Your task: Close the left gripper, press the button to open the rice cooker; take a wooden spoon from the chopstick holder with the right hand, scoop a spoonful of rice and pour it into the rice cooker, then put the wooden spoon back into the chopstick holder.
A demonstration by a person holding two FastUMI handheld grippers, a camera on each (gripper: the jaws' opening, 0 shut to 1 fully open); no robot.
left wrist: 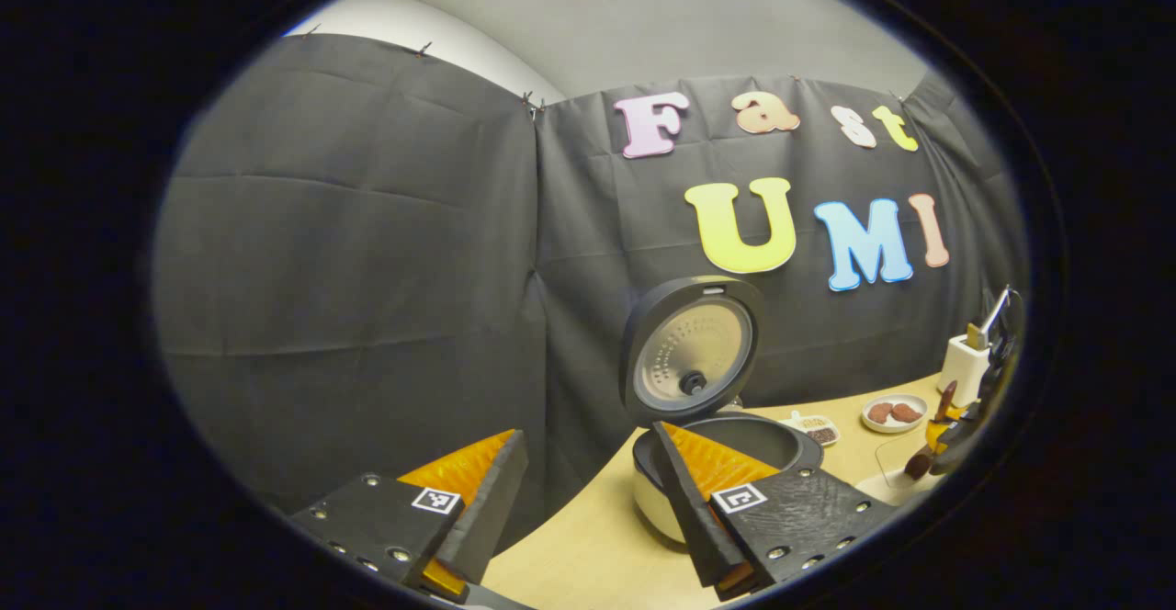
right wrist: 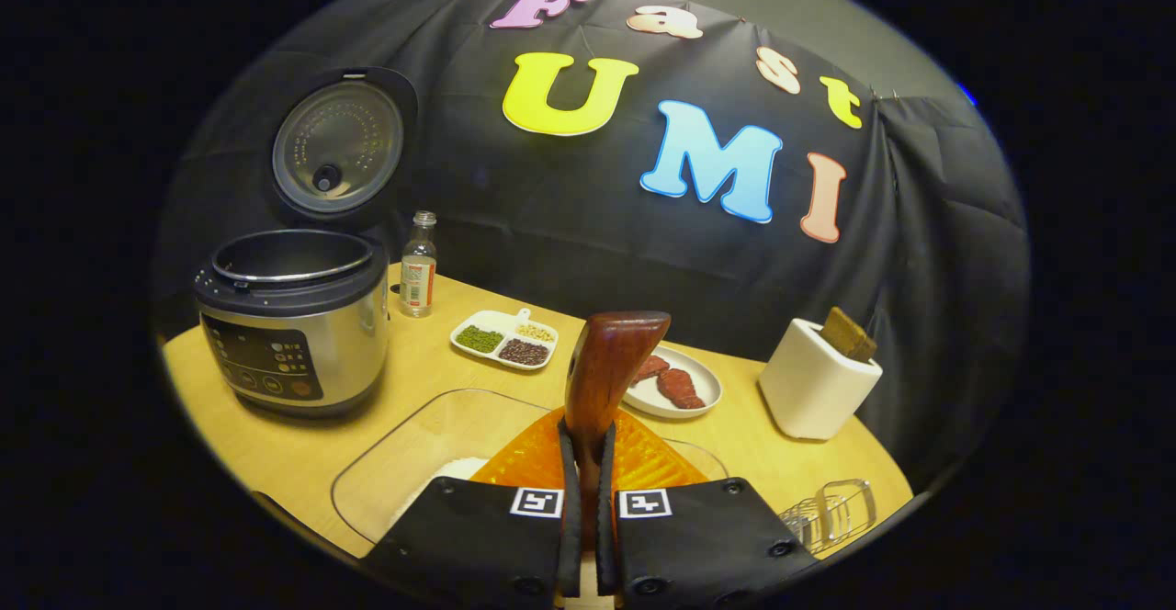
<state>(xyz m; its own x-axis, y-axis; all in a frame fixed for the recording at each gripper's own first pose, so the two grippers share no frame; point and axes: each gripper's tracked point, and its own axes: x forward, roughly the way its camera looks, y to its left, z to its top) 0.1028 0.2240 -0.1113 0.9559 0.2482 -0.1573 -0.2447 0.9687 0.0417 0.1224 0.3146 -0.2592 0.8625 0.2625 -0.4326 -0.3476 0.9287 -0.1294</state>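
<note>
The rice cooker [right wrist: 294, 316] stands at the table's left with its lid [right wrist: 338, 146] raised and the inner pot bare. My right gripper [right wrist: 588, 440] is shut on the handle of the wooden spoon [right wrist: 611, 357], which points up above a clear container of rice [right wrist: 427, 463]. To its right is the white chopstick holder [right wrist: 813, 376]. In the left gripper view, my left gripper [left wrist: 588, 458] hangs open with nothing in it, near the open rice cooker [left wrist: 735, 445]. The right gripper [left wrist: 983, 399] shows at the far right, beside the chopstick holder [left wrist: 963, 367].
A small bottle [right wrist: 418, 265] stands behind the cooker. A divided dish of beans [right wrist: 503, 336] and a plate with red pieces [right wrist: 675, 388] lie mid-table. A clear glass object [right wrist: 831, 509] sits at the front right edge. The black cloth wall closes the back.
</note>
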